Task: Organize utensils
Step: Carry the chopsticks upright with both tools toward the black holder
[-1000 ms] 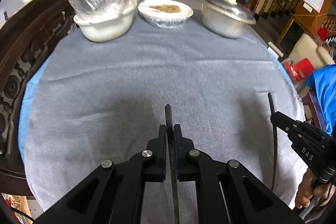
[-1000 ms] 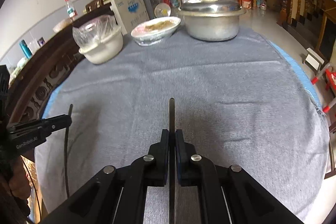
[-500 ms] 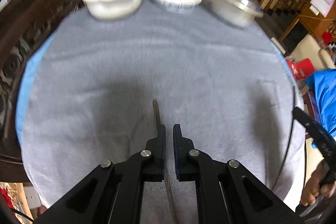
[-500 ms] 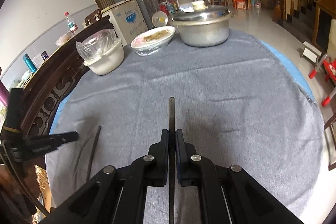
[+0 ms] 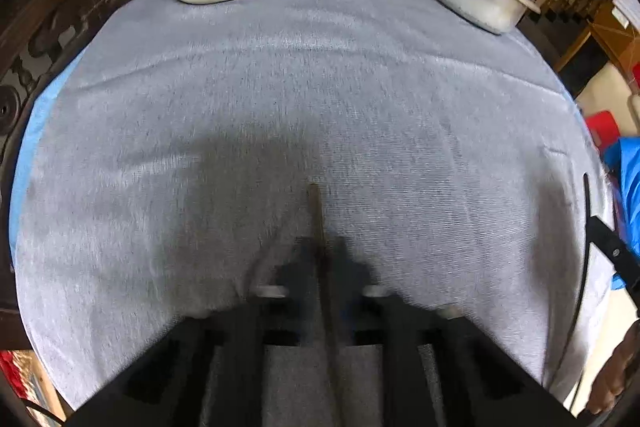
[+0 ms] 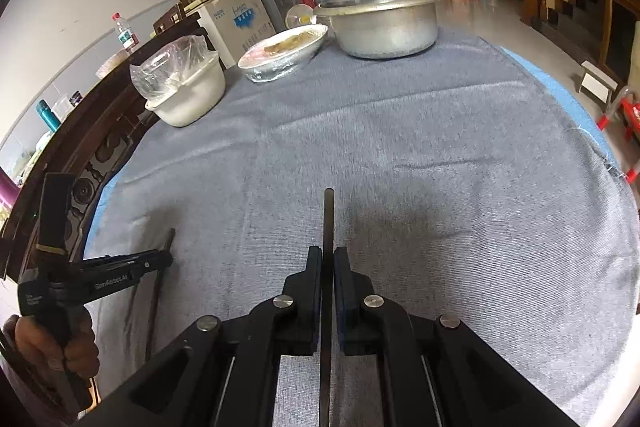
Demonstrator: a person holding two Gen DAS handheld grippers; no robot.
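In the right wrist view my right gripper (image 6: 328, 251) is shut on a thin dark chopstick (image 6: 329, 215) that sticks out forward over the grey cloth (image 6: 440, 155). The left wrist view is motion-blurred. My left gripper (image 5: 322, 251) is shut on a brownish chopstick (image 5: 315, 211) and points steeply down, close to the cloth. From the right wrist view, the left gripper (image 6: 158, 261) sits at the table's left edge, with its chopstick (image 6: 157, 291) low over the cloth. Whether the stick touches the cloth I cannot tell. A hand (image 6: 48, 343) holds that gripper's handle.
At the far side of the table stand a white bowl (image 6: 188, 95) holding a clear plastic bag, a film-wrapped plate of food (image 6: 282, 53) and a lidded metal pot (image 6: 384, 19). A dark carved wooden rail (image 6: 100, 147) runs along the table's left edge.
My left gripper has sunk toward the cloth with its chopstick, so the cloth looks closer and the dishes have slid to the top of its view. The right gripper has barely shifted.
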